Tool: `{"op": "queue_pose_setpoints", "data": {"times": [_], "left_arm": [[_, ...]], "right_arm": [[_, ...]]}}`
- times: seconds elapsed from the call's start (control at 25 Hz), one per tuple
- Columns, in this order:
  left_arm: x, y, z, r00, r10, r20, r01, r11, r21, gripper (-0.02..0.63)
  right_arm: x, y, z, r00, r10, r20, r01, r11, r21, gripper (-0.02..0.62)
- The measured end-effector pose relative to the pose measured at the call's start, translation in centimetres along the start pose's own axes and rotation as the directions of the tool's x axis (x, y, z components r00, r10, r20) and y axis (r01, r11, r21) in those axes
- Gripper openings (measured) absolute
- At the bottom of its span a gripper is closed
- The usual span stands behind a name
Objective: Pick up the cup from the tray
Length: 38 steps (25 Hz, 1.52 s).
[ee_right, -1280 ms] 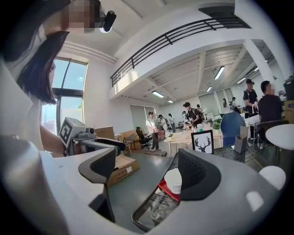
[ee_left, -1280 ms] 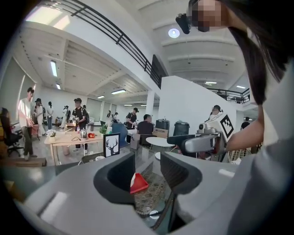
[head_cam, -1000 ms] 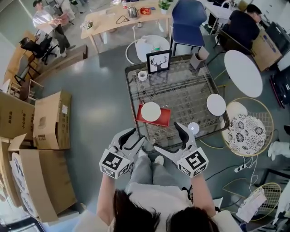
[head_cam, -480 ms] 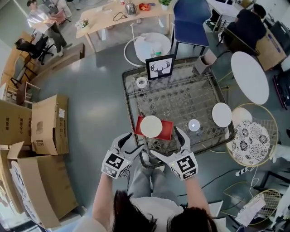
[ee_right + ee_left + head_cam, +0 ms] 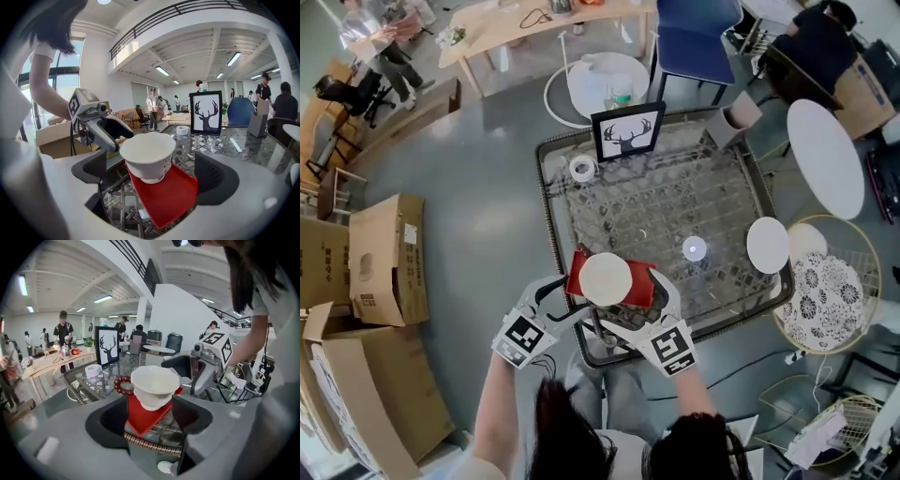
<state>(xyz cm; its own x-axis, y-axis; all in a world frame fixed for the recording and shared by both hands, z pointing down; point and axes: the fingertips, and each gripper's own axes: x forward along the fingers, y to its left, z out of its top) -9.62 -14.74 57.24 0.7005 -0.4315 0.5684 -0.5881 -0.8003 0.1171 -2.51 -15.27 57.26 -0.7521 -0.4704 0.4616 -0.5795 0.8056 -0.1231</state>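
Note:
A white paper cup (image 5: 606, 278) stands upright on a small red tray (image 5: 639, 291) at the near edge of the glass table (image 5: 675, 197). My left gripper (image 5: 562, 302) is at the tray's left, open, with the tray (image 5: 143, 418) corner and the cup (image 5: 154, 385) between and just ahead of its jaws. My right gripper (image 5: 642, 305) is at the tray's right; its jaws have just been opening and stand wide. The cup (image 5: 147, 154) and tray (image 5: 171, 197) sit between them, untouched by the pads. Each gripper shows in the other's view: the right gripper (image 5: 204, 364), the left gripper (image 5: 101, 124).
On the table stand a framed deer picture (image 5: 627, 134), a white tape roll (image 5: 580, 168), a small white lid (image 5: 694, 248) and a white plate (image 5: 767, 245). A patterned wire chair (image 5: 825, 286) is at the right, cardboard boxes (image 5: 380, 248) at the left.
Both grippers have come down and forward from in front of the table edge to either side of the red tray. The right jaws stand wider apart.

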Motion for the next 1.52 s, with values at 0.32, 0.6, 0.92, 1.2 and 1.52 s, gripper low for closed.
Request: {"op": "queue_pose_setpoints", "data": {"times": [0.32, 0.6, 0.92, 1.2, 1.52], "left_arm": [[1.5, 0.5, -0.6, 0.993, -0.115, -0.029, 0.117, 0.99, 0.078, 0.272], [3.9, 1.1, -1.7, 0.967, -0.236, -0.097, 0.247, 0.959, 0.137, 0.247], [4.9, 0.3, -1.2, 0.958, -0.255, -0.129, 0.277, 0.939, 0.203, 0.245], [5.0, 0.5, -1.2, 0.964, -0.238, -0.117, 0.258, 0.943, 0.212, 0.245], [4.7, 0.8, 0.5, 0.962, -0.238, -0.137, 0.265, 0.933, 0.242, 0.245]], "right_arm": [[2.6, -0.5, -1.0, 0.999, -0.028, 0.022, 0.028, 1.0, -0.013, 0.572], [3.8, -0.7, -2.2, 0.997, 0.002, -0.082, -0.019, 0.977, -0.212, 0.485], [4.0, -1.1, -1.1, 0.997, 0.041, -0.068, -0.054, 0.98, -0.192, 0.456], [4.0, -1.3, -0.8, 0.997, 0.06, -0.051, -0.068, 0.979, -0.194, 0.46], [3.4, -1.8, 0.7, 0.998, 0.053, -0.017, -0.055, 0.981, -0.186, 0.457]]}}
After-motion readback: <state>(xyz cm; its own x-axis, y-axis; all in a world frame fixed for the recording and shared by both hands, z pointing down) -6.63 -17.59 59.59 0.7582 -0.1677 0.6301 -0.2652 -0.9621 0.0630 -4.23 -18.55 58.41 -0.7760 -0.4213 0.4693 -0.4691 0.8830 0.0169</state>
